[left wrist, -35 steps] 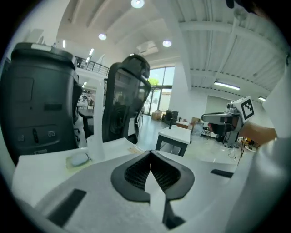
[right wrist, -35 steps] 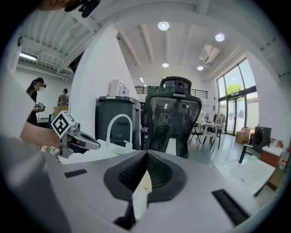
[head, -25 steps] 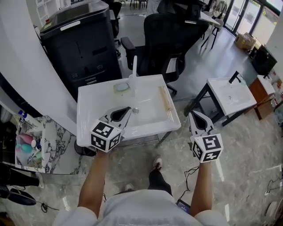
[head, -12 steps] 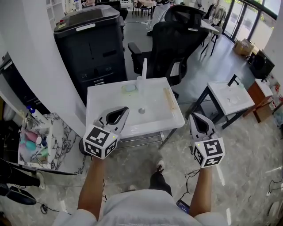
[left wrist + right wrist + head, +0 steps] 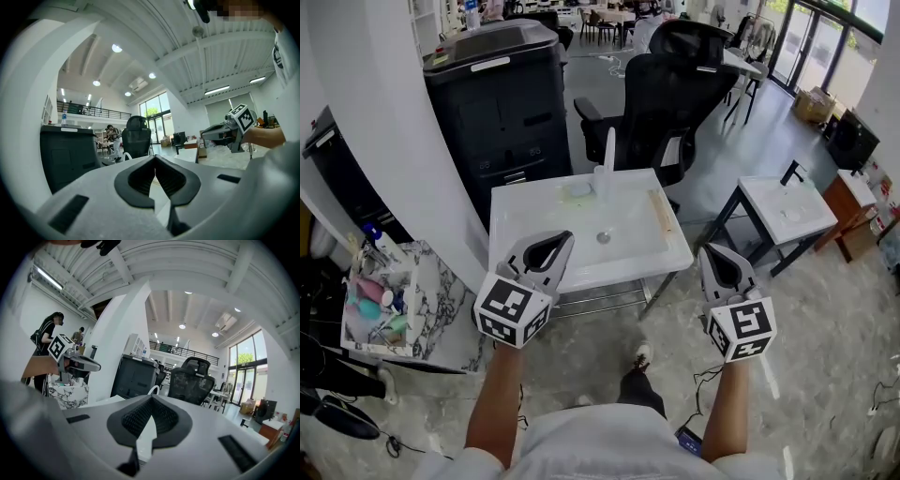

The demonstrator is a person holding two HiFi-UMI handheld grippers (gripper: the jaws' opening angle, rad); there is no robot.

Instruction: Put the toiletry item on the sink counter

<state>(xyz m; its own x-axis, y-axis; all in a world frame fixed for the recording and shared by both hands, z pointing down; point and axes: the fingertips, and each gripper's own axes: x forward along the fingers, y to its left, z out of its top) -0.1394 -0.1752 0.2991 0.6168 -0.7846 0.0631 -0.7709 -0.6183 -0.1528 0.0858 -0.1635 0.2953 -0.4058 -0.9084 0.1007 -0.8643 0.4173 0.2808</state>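
A white sink counter point(image 5: 525, 211) with a tall white faucet point(image 5: 607, 159) stands in front of me in the head view. Several pastel toiletry bottles point(image 5: 367, 302) lie in a tray on a marble-topped side table point(image 5: 441, 300) at the far left. My left gripper point(image 5: 564, 236) hovers over the sink's front left part, shut and empty. My right gripper point(image 5: 706, 248) hangs just off the sink's front right corner, also shut and empty. In the left gripper view the left gripper point(image 5: 155, 159) has its jaws closed together. The right gripper point(image 5: 151, 398) looks the same in the right gripper view.
A pale green soap dish point(image 5: 577, 190) and a wooden stick-like item point(image 5: 657, 212) lie on the sink rim. Behind stand a black printer point(image 5: 502, 84) and a black office chair point(image 5: 675, 94). A second small sink point(image 5: 787, 202) on a black stand is at the right.
The head view has tilted up and shifted, so the sink sits slightly farther right and the left side table shows more. Both grippers stay shut and have lowered a little.
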